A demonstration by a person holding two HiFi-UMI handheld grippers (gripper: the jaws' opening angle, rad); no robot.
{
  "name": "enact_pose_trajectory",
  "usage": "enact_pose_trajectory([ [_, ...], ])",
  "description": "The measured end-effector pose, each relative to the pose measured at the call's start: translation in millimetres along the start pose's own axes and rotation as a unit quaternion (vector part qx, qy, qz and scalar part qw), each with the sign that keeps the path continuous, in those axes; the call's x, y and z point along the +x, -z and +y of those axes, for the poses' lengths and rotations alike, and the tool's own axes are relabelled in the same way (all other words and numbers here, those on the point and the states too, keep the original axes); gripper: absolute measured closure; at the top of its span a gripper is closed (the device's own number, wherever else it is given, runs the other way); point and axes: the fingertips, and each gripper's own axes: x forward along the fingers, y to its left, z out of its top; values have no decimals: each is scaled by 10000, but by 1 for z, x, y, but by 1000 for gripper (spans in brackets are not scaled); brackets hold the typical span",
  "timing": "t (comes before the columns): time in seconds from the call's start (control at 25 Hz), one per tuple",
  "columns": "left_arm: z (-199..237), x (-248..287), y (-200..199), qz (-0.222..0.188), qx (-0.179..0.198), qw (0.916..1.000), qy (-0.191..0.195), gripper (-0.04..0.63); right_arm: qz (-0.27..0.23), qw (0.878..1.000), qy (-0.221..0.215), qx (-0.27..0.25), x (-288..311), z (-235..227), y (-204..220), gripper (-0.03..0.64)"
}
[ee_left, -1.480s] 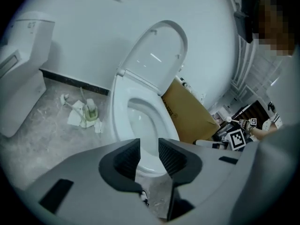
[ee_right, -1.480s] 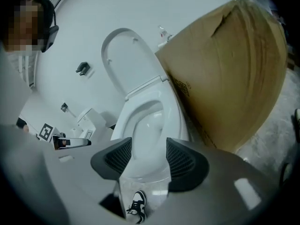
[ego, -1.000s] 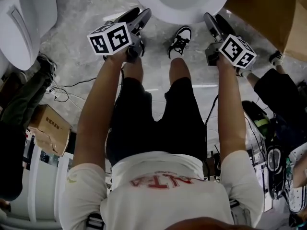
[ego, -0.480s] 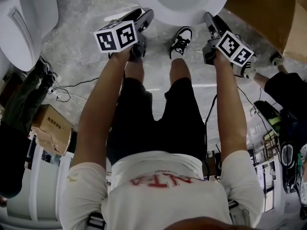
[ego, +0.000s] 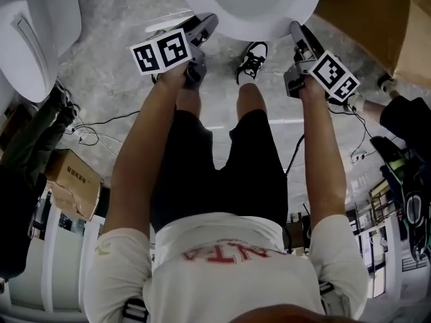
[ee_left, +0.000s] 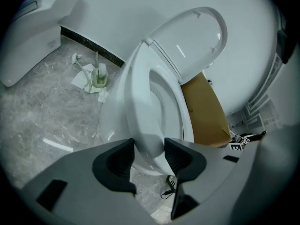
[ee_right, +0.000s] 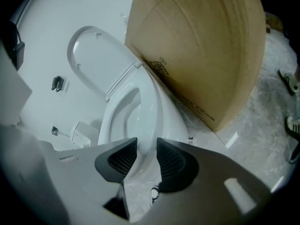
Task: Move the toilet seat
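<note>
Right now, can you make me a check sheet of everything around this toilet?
Surface: grey marbled floor.
Job's things: toilet seat, front rim between both grippers' jaws; lid raised.
Clutter: large cardboard box beside the toilet; small box; greenish bottle by the wall.
Grippers: left gripper shut on the seat; right gripper has just been closing, pads now on the seat.
Cables: black cable on the floor.
Surroundings: second toilet; bystander's leg.
</note>
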Motion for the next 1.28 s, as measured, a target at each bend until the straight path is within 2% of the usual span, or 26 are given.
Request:
enact_pose_trajectory([
  [0.24, -17, -2, -11, -88, -165, 9998, -11, 408, -137, 9996, -229, -11, -6, 2, -16, 474],
  [0.4, -29, -15, -13, -139, -225, 9996, 40, 408, 11, 9989, -399, 235, -13, 17, -7, 392],
  [0.52, -39, -26, -16, -181, -198, 9995, 156, 408, 165, 9959, -705, 534, -22, 32, 3, 391],
  [0.68, -52, -36, -23, -240, -175, 9992, 280, 408, 336, 9879, -1351, 684, -32, 65, 8, 396],
  [0.8, -61, -42, -28, -345, -232, 9983, 399, 408, 326, 9890, -1272, 674, -40, 67, 4, 441],
  [0.92, -77, -49, -36, -578, -334, 9958, 620, 407, 245, 9844, -1657, 541, -54, 82, -13, 453],
  [1.12, -90, -72, -50, -1014, -431, 9899, 896, 407, 279, 9784, -2004, 425, -66, 112, -23, 451],
  [1.28, -110, -83, -57, -1186, -526, 9867, 976, 407, 287, 9742, -2196, 442, -78, 125, -38, 451],
])
